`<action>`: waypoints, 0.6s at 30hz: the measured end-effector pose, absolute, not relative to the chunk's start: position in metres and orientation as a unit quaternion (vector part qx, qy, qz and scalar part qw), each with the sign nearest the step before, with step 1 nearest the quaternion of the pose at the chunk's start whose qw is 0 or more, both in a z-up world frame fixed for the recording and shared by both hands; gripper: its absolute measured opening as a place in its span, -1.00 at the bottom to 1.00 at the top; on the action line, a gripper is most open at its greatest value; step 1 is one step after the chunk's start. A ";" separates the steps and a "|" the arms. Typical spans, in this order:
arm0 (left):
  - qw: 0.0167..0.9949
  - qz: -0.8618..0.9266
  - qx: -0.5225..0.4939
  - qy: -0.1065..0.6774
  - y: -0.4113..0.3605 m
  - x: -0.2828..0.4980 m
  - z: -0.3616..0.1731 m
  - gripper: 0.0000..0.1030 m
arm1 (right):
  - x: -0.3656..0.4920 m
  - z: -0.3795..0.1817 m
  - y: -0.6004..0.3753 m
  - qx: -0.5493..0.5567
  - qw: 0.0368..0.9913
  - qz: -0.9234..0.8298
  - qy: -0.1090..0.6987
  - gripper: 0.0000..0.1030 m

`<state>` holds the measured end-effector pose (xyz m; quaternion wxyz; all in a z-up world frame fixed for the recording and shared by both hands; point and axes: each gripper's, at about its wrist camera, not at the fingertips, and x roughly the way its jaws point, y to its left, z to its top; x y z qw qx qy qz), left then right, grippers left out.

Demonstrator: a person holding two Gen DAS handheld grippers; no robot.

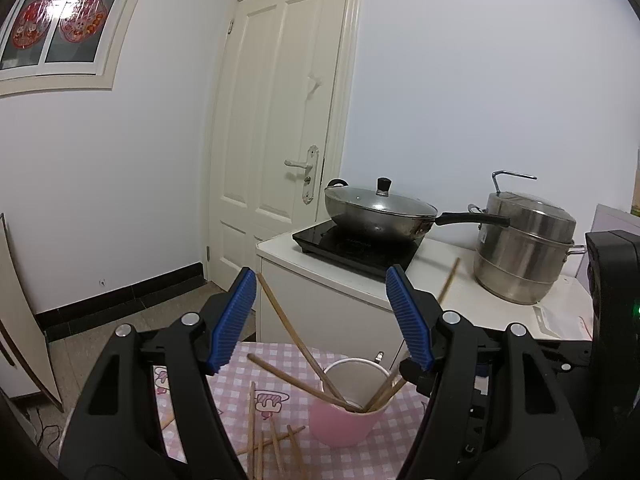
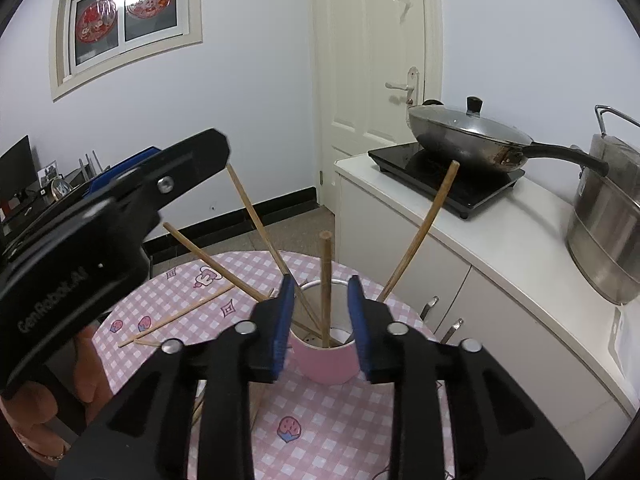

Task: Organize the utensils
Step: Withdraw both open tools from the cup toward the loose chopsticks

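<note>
Left gripper (image 1: 320, 320): jaws spread wide, released; nothing pressed between the blue pads (image 1: 236, 320).
Right gripper (image 2: 320, 324): jaws partly apart, released; the pads (image 2: 282, 324) flank the pink cup without touching it or any stick.
Pink cup (image 2: 324, 364): upright on the table, directly ahead of the right jaws and centred between them; in the left wrist view (image 1: 344, 420) it sits below and ahead of the jaw gap, nearer the right-hand pad.
Chopsticks in cup (image 2: 326, 288): several wooden sticks stand in the cup and fan outward; one rises nearly straight up through the right jaw gap, others lean to either side beyond the pads.
Loose chopsticks (image 1: 276, 448): scattered flat on the cloth, below the left jaw gap, just beside the cup.
Table (image 2: 336, 436): round, covered in pink checked cloth, beneath both grippers.
Wok (image 1: 380, 212): lidded, on a black cooktop (image 1: 352, 244), well beyond the jaws on a white counter (image 1: 332, 304).
Steel pot (image 1: 524, 248): on the same counter, beyond the left gripper's right-hand pad.
Hand (image 2: 86, 376): partly visible under the left gripper body.
</note>
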<state>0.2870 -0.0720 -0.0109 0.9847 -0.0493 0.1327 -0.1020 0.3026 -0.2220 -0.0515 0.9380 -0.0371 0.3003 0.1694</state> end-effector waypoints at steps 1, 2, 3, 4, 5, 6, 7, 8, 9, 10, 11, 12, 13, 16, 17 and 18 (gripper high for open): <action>0.985 -0.103 -0.049 0.132 -0.070 0.283 -0.009 0.32 | 0.301 -0.050 -0.222 -0.037 0.938 0.169 0.299 -0.49; 0.985 -0.103 -0.050 0.132 -0.068 0.280 -0.008 0.32 | 0.299 -0.049 -0.222 -0.036 0.939 0.168 0.298 -0.48; 0.984 -0.104 -0.052 0.134 -0.065 0.277 -0.007 0.32 | 0.298 -0.048 -0.222 -0.036 0.939 0.168 0.297 -0.48; 0.984 -0.104 -0.055 0.136 -0.062 0.275 -0.006 0.32 | 0.295 -0.046 -0.222 -0.035 0.940 0.168 0.295 -0.48; 0.983 -0.103 -0.059 0.141 -0.058 0.271 -0.006 0.32 | 0.292 -0.044 -0.222 -0.035 0.940 0.167 0.294 -0.48; 0.982 -0.102 -0.061 0.144 -0.054 0.268 -0.006 0.32 | 0.290 -0.043 -0.222 -0.035 0.941 0.167 0.293 -0.48; 0.982 -0.099 -0.061 0.148 -0.050 0.265 -0.006 0.32 | 0.287 -0.042 -0.222 -0.034 0.941 0.167 0.292 -0.48; 0.982 -0.095 -0.059 0.154 -0.045 0.261 -0.007 0.32 | 0.284 -0.041 -0.222 -0.034 0.942 0.166 0.291 -0.47; 0.981 -0.090 -0.057 0.159 -0.041 0.258 -0.008 0.32 | 0.281 -0.040 -0.223 -0.033 0.942 0.166 0.291 -0.47; 0.981 -0.088 -0.057 0.163 -0.038 0.256 -0.009 0.32 | 0.278 -0.040 -0.223 -0.032 0.942 0.166 0.290 -0.47; 0.980 -0.087 -0.056 0.172 -0.032 0.251 -0.011 0.32 | 0.276 -0.040 -0.223 -0.032 0.942 0.166 0.290 -0.47; 0.978 -0.085 -0.055 0.180 -0.027 0.249 -0.013 0.32 | 0.273 -0.040 -0.222 -0.032 0.942 0.166 0.291 -0.47; 0.977 -0.082 -0.055 0.189 -0.021 0.246 -0.015 0.32 | 0.270 -0.040 -0.222 -0.032 0.941 0.167 0.291 -0.47; 0.972 -0.078 -0.051 0.215 -0.006 0.237 -0.023 0.32 | 0.261 -0.043 -0.217 -0.034 0.940 0.169 0.295 -0.47; 0.971 -0.073 -0.048 0.222 -0.002 0.234 -0.027 0.32 | 0.258 -0.046 -0.215 -0.035 0.939 0.171 0.297 -0.47; 0.970 -0.069 -0.045 0.228 0.002 0.233 -0.030 0.32 | 0.257 -0.047 -0.214 -0.035 0.938 0.172 0.298 -0.47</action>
